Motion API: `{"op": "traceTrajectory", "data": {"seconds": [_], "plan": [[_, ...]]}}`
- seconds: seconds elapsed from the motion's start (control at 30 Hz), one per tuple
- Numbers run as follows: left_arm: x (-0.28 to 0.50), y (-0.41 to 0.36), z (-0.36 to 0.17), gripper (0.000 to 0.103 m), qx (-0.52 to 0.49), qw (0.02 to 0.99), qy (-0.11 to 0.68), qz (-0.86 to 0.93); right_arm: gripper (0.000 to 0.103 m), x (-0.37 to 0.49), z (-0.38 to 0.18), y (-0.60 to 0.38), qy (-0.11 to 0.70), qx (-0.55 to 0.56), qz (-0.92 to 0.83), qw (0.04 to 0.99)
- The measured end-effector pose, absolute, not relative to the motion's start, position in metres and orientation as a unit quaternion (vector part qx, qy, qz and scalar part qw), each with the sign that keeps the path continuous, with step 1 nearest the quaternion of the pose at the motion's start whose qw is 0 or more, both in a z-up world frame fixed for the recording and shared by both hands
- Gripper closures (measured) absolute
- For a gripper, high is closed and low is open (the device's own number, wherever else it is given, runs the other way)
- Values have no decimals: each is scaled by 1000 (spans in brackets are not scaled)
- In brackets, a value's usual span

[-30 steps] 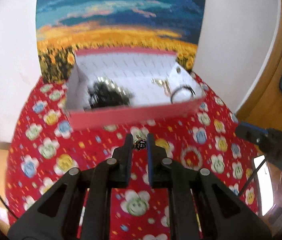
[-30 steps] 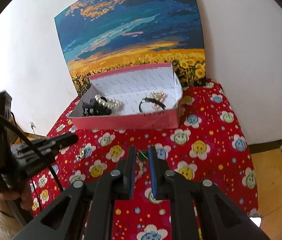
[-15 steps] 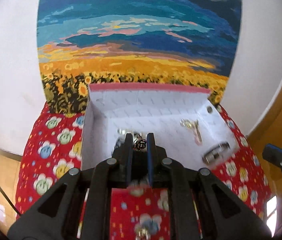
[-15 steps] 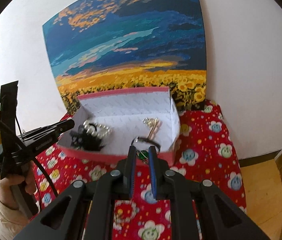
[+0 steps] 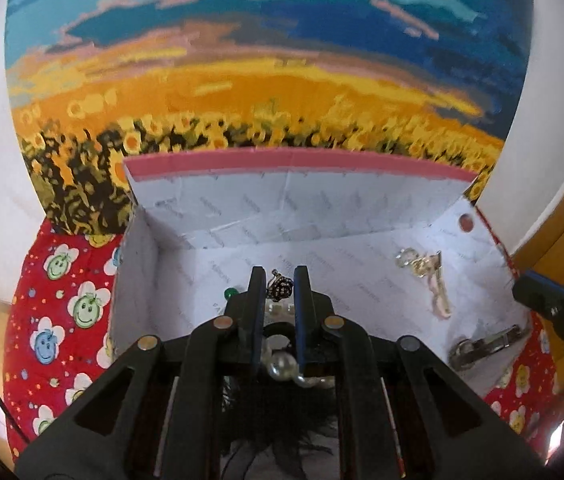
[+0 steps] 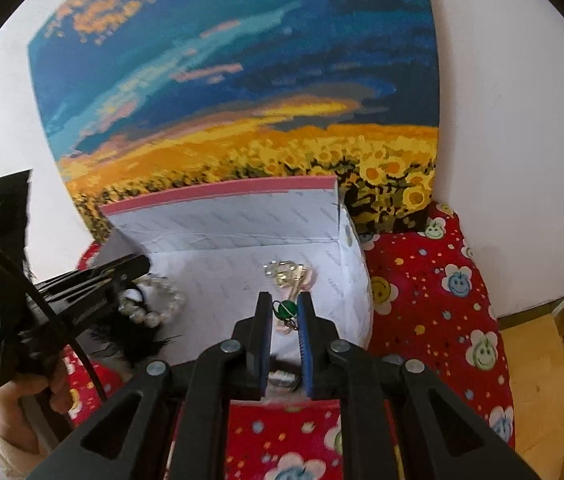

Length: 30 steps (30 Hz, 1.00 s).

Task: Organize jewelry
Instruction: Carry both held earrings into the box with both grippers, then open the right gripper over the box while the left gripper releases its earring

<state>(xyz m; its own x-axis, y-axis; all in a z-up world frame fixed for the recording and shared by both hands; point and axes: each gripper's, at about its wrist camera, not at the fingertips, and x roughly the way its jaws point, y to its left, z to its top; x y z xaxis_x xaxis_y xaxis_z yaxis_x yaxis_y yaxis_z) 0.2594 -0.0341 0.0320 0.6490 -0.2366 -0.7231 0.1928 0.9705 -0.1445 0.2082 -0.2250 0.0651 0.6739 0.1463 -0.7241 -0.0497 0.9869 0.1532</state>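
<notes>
We hold both grippers over the pink box (image 5: 294, 159), whose white paper-lined inside is open to us. Our left gripper (image 5: 277, 286) pinches a small dark beaded charm (image 5: 279, 289), knobbly and roundish, above the box's left half, over a pearl bracelet (image 5: 282, 366) and black feathery piece (image 6: 133, 340). Our right gripper (image 6: 285, 309) pinches a round glossy green bead pendant (image 6: 285, 309) above the box's right half, near a pale gold clip (image 5: 438, 280) whose long axis runs front to back.

Both wrist cameras look forward and down along their black fingers, close over the pink-rimmed, white-lined cardboard box (image 5: 298, 160). They share its interior and the sunflower-field painting (image 6: 241, 80); the right view probably sits slightly farther back.
</notes>
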Motion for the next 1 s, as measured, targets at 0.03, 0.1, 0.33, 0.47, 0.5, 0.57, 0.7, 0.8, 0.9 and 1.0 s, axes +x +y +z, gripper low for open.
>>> {"op": "traceTrajectory", "data": {"seconds": [0.03,0.1,0.33,0.47,0.5,0.57,0.7,0.8,0.9,1.0], "plan": [[260,-33,31,97,-27,907,403,-118,89,213,62,-226,404,60,52,911],[260,-32,29,97,-29,906,406,-115,89,222,55,-228,411,61,48,908],[260,-29,26,80,-35,899,420,-114,88,236,45,-238,419,90,47,902],[259,-31,27,61,-35,900,419,-119,82,234,49,-241,411,102,53,905],[258,-32,29,60,-33,901,416,-118,77,233,51,-241,408,102,53,906],[257,-34,34,59,-36,902,413,-116,70,230,55,-241,403,103,56,908],[256,-35,40,57,-41,902,412,-119,64,224,64,-242,395,101,56,911],[254,-38,46,56,-36,904,407,-122,60,214,72,-242,388,104,58,914],[252,-44,49,56,-28,904,407,-127,57,203,79,-240,385,102,63,915],[249,-51,52,55,-21,906,402,-131,57,192,85,-238,384,101,67,915]]}}
